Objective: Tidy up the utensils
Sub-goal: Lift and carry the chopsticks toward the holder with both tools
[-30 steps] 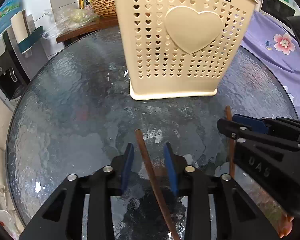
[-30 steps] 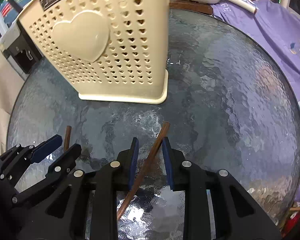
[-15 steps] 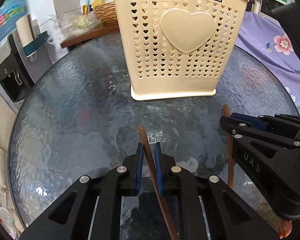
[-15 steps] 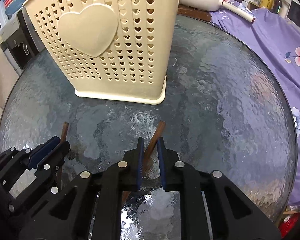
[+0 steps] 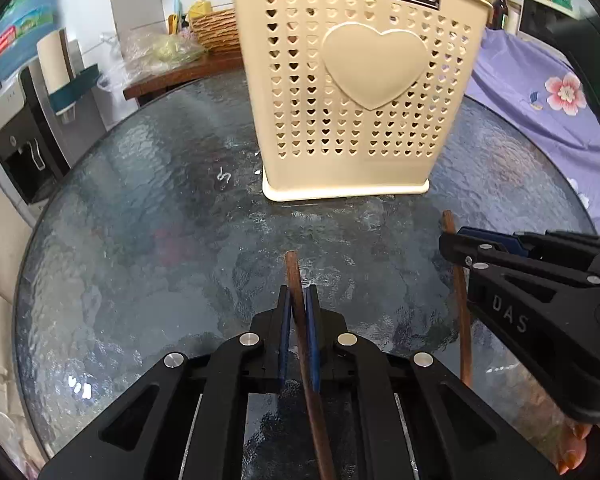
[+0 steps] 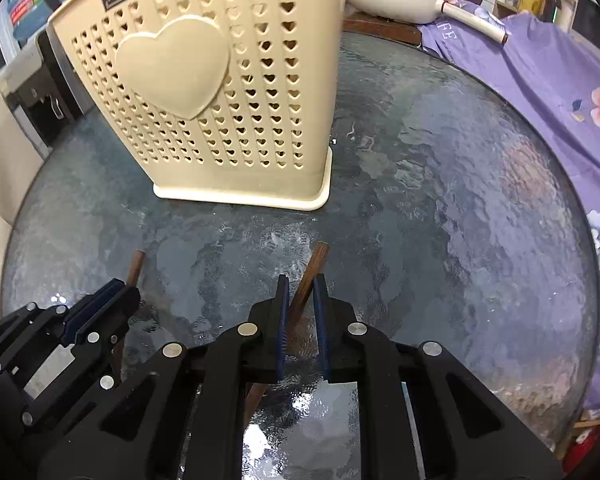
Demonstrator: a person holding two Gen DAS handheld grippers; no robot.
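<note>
Left wrist view showed both grippers clamped on chopsticks over the glass table (image 5: 132,208).

Left gripper (image 5: 299,300) had its blue pads pressed against a brown chopstick (image 5: 294,276); the right gripper (image 6: 301,292) pinched a second chopstick (image 6: 315,260), its tip poking forward beyond the pads. Cream holder (image 5: 360,92) stood upright on the table beyond both grippers, apart from them.

Round table (image 5: 148,208), dark textured glass top. Cream perforated utensil holder (image 5: 364,96) stands upright on it, far side of centre, heart emblem on front. Purple floral cloth (image 6: 560,92) beside table's right edge.
</note>
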